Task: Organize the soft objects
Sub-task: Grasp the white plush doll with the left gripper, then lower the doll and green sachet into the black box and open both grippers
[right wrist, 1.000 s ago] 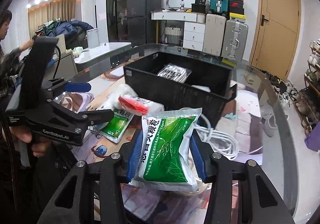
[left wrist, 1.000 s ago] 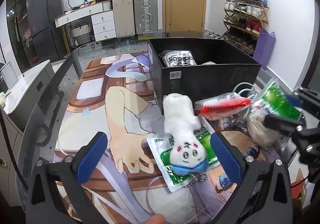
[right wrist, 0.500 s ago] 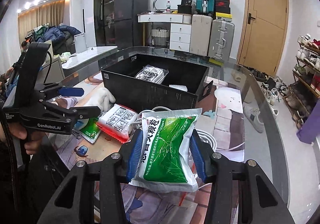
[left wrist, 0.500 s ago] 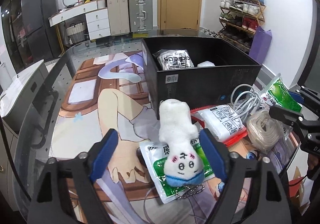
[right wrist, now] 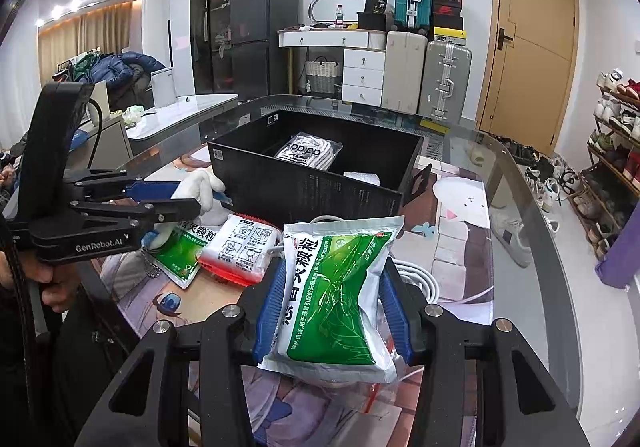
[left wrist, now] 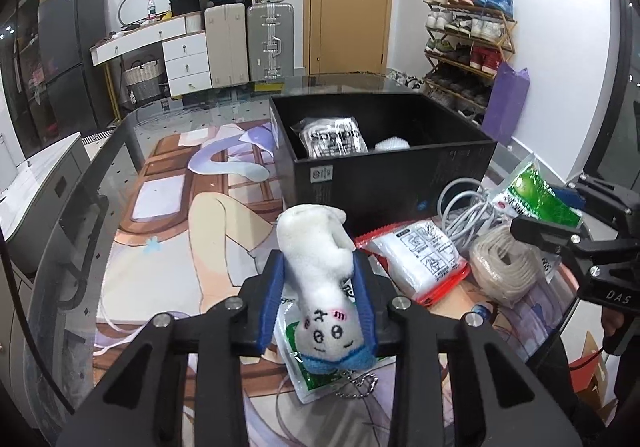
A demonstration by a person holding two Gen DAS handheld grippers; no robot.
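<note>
The white plush toy [left wrist: 320, 271] is pinched between the left gripper's [left wrist: 318, 287] closed fingers, just above a green packet [left wrist: 298, 347] on the desk [left wrist: 168, 247]. The right gripper [right wrist: 334, 303] squeezes a green-and-white pouch [right wrist: 336, 295] near the black box [right wrist: 304, 183].

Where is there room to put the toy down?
Bare printed mat left of the black box, and the box floor beside its white packets. Crowded right: red-edged pouch, white cables, rope coil.
</note>
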